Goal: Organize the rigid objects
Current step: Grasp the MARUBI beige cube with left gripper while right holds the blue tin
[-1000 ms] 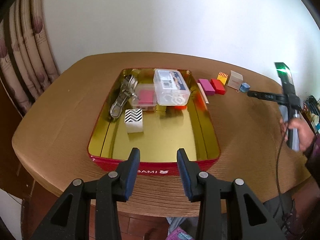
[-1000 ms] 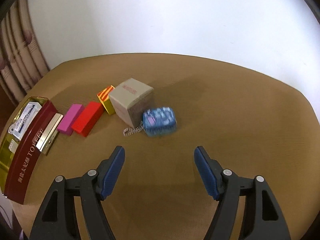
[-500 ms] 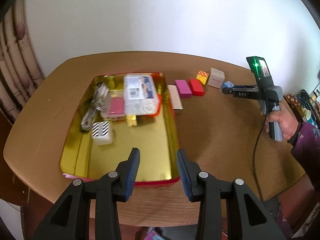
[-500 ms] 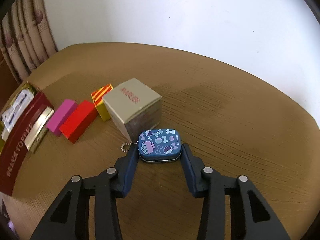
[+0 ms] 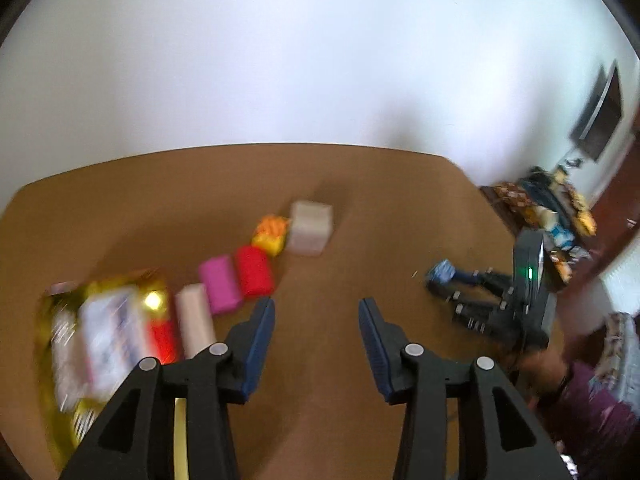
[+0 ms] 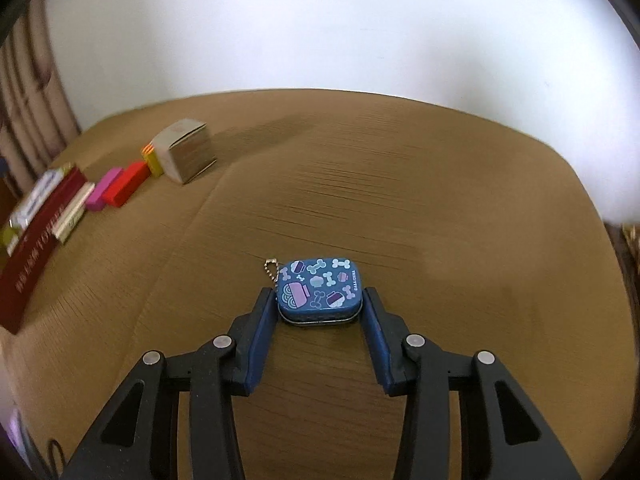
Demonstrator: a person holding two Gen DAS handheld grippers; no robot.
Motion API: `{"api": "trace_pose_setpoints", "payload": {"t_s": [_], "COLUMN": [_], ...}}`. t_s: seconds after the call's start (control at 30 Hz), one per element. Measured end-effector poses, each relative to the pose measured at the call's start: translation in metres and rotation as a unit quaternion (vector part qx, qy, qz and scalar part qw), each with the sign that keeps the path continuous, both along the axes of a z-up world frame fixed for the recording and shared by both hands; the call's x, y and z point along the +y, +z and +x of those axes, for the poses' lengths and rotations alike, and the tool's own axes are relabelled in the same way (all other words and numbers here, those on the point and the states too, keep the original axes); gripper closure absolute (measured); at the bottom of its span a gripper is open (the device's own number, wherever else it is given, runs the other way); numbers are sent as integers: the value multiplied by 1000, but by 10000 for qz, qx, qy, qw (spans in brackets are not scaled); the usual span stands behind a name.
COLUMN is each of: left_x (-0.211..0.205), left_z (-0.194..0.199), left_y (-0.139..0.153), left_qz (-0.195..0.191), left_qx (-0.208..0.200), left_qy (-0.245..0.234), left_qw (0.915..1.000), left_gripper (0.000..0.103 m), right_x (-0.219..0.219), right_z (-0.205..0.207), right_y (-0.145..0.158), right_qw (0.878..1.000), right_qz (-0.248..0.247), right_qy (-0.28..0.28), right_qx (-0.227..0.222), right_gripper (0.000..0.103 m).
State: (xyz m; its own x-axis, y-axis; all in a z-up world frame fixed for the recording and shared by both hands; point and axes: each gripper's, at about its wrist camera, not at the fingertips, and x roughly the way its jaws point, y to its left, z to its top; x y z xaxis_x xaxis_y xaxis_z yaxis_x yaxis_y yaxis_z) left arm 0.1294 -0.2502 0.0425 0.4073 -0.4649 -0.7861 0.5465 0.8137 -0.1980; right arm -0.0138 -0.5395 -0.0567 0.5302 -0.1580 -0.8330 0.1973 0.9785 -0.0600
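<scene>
My right gripper [image 6: 319, 297] is shut on a small blue tin [image 6: 320, 290] with bone prints and a bead chain, low over the brown table [image 6: 440, 200]. In the left wrist view the right gripper [image 5: 440, 280] holds that tin [image 5: 442, 271] at the right. My left gripper [image 5: 317, 305] hovers over bare table, its jaws opening with nothing between them. A row runs to its upper left: a cream slim box [image 5: 196, 320], a pink block [image 5: 220, 284], a red block [image 5: 254, 272], an orange striped box [image 5: 272, 234] and a beige box [image 5: 310, 226].
A red tray [image 6: 36, 244] with a gold inside [image 5: 154, 286] sits at the left, holding a clear plastic box [image 5: 108, 336]. Curtains [image 6: 28, 112] hang at the far left. A person's hand [image 5: 540, 368] holds the right gripper; cluttered shelves [image 5: 552, 212] stand beyond the table's right edge.
The right gripper closed on the blue tin and carried it away from the beige box. The left gripper swung right, off the tray, and its jaws have widened a little.
</scene>
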Motion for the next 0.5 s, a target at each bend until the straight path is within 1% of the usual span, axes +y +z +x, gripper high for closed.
{"api": "trace_pose_setpoints", "payload": {"t_s": [0.03,0.1,0.17,0.2,0.23,0.27,0.37,0.43,0.5], "left_x": [-13,-29,-45,-57,-63,-74,-93,-101,-108], "left_z": [17,36,53,61,63,70,85,92,102], "left_y": [-2,-7,-12,-18,-20,-28,-46,-51,-58], "left_qz": [57,111,371,549,690,947,1259,1348,1417], "left_qx": [17,34,-90,-152,-193,-241,-104,-105,-5], "left_qy": [-74,-298,-362,-532,-579,-612,-707,-719,-655], "left_qw": [10000,9995,9986,9970,9958,9933,9895,9882,9877], "left_gripper": [58,58,58,58,57,57,57,57,57], "right_x": [-5,-8,-8,-11,-14,-15,-17,-18,-21], "right_z": [-3,-4,-4,-3,-3,-3,-3,-3,-5], "right_y": [0,-1,-1,-1,0,1,3,4,7], "right_qw": [10000,9999,9997,9995,9991,9988,9981,9975,9970], "right_qz": [31,107,230,304,392,463,576,642,701], "right_qy": [-38,-49,-32,-30,-41,-41,6,57,69], "right_qx": [-11,-24,-84,-108,-141,-168,-239,-277,-307], "right_gripper": [63,63,63,63,63,63,63,63,63]}}
